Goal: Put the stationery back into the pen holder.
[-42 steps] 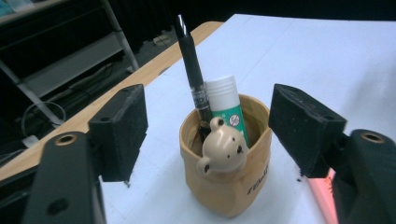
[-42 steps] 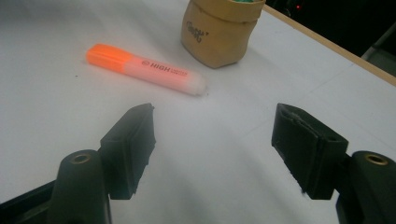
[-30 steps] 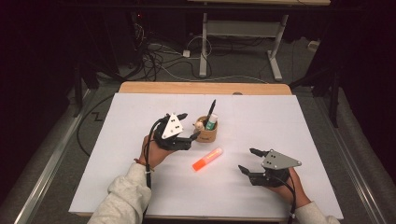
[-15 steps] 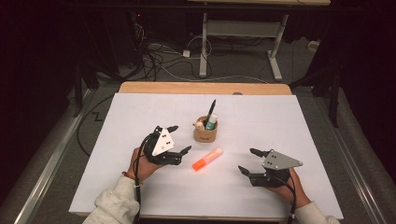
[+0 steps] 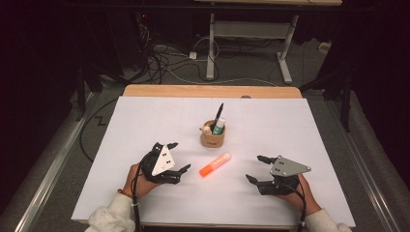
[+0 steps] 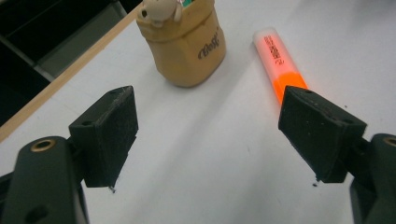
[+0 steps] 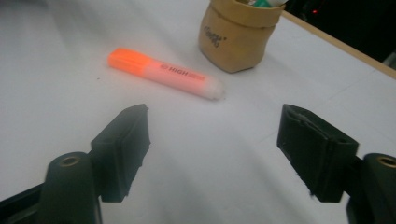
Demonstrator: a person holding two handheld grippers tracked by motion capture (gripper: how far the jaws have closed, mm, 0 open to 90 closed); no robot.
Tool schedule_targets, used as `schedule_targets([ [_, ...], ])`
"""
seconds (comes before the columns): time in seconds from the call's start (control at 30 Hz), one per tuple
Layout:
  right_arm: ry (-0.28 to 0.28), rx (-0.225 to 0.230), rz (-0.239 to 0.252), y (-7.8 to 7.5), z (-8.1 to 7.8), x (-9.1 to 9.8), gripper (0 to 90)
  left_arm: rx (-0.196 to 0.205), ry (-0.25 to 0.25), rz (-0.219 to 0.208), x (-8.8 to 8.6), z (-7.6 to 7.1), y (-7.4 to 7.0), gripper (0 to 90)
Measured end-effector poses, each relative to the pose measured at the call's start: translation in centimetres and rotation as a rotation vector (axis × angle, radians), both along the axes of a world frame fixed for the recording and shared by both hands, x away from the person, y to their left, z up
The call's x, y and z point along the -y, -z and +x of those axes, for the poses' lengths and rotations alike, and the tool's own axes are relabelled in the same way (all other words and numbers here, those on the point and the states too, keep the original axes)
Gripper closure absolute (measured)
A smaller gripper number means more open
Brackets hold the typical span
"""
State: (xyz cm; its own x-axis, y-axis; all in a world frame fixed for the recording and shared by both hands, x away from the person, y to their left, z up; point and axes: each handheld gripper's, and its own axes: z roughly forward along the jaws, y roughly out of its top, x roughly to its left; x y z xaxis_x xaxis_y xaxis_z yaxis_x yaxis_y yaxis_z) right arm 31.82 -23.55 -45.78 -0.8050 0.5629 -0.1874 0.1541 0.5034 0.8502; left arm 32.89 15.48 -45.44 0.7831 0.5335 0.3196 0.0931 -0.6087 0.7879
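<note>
Both tongs gaping, closing in on the highlighter

Left tongs (image 5: 178,157) and right tongs (image 5: 257,168) standing wide and empty, right jaws just widening further, nothing between; highlighter (image 5: 215,164) lying flat on the worktop (image 5: 145,116) between them, near the cup (image 5: 212,137). Best straddling the barrel squarely before squeezing. Left tongs having dropped back from beside the cup.

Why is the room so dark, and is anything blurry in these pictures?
High view: light falls on the white table, surroundings nearly black. Right gripper view: the highlighter and table look hazy and washed out. Left gripper view: sharper, with the pouch casting a soft shadow.
</note>
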Motion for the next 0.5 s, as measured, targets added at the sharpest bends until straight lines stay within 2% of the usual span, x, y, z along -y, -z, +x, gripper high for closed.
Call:
schedule_targets([
  [0.3, -0.029, -0.019, -0.026, 0.2, 0.1, -0.5, 25.2, -0.026, -0.031, -0.006, -2.3, -1.6, 0.9, 19.4],
  [0.33, -0.034, -0.023, -0.031, 0.2, 0.1, -0.6, 25.0, -0.015, -0.033, 0.001, -2.5, -1.6, 1.0, 19.4],
  [0.5, -0.073, -0.032, -0.052, 0.1, 0.2, -1.3, 22.9, -0.036, -0.062, 0.003, -4.0, -2.4, 1.5, 19.4],
])
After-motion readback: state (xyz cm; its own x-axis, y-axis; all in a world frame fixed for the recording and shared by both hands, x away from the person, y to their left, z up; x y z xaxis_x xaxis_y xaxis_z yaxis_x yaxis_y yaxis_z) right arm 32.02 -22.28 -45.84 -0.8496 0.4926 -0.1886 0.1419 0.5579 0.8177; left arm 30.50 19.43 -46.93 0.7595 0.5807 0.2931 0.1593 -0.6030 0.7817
